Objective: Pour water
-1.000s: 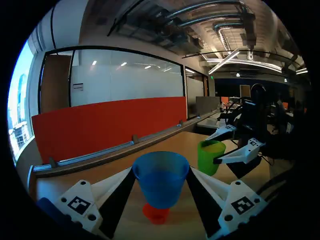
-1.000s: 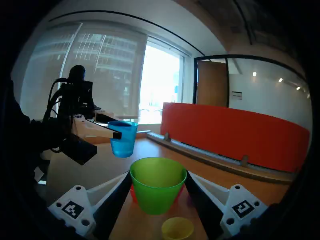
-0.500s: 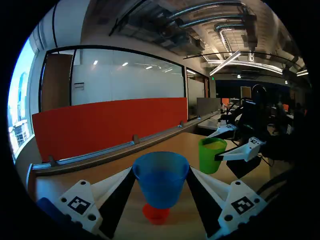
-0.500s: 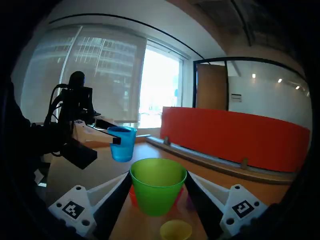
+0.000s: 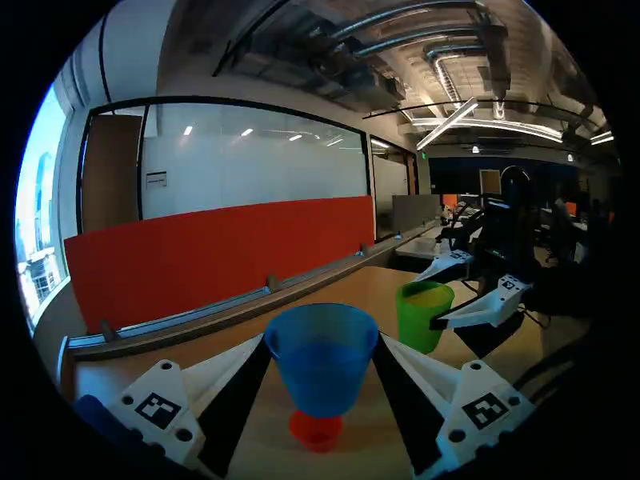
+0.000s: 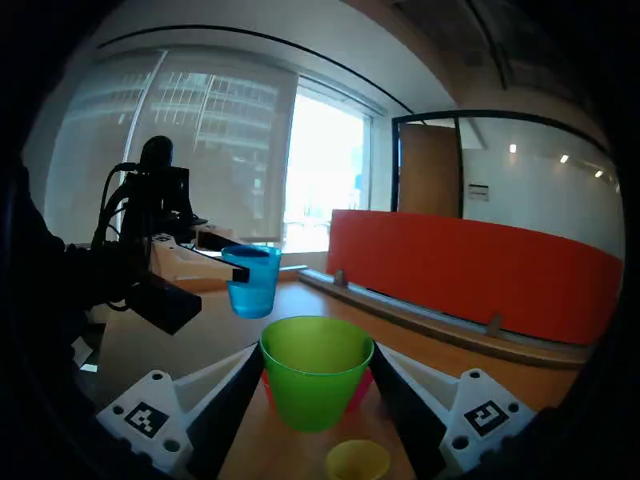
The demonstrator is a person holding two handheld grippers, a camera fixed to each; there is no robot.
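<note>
Wooden desk carries one red cup and one yellow cup. Above the desk, left gripper clamps one upright blue cup between two fingers; right gripper likewise clamps one upright green cup.

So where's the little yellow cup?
The yellow cup stands on the wooden desk at the bottom middle of the right gripper view, just below the green cup held in the right gripper.

blue cup nearer green cup, higher
</note>
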